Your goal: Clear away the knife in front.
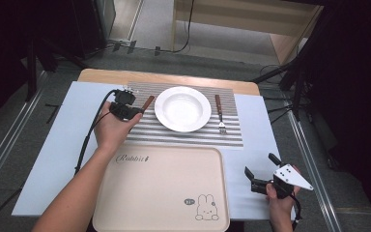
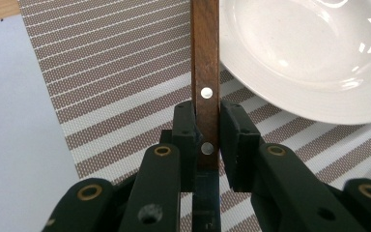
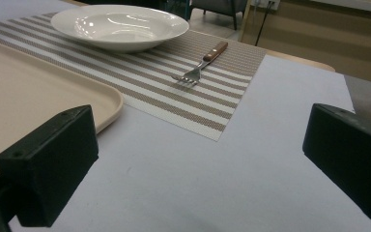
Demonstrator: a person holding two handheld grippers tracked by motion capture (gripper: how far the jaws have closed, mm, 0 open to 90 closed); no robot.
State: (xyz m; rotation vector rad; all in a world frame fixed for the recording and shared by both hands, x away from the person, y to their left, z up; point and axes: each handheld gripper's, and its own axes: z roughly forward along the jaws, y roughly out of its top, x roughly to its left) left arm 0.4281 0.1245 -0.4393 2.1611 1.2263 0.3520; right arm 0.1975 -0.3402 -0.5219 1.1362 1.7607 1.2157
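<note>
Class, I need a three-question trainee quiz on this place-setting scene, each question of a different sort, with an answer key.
1. True or false: the left gripper is shut on the wooden handle.
2. Which side of the plate does the fork lie on in the high view: A left, B right, C on it?
3. Fill in: the right gripper has its jaws ____, with nothing between them.

Key: 1 true; 2 B; 3 open.
</note>
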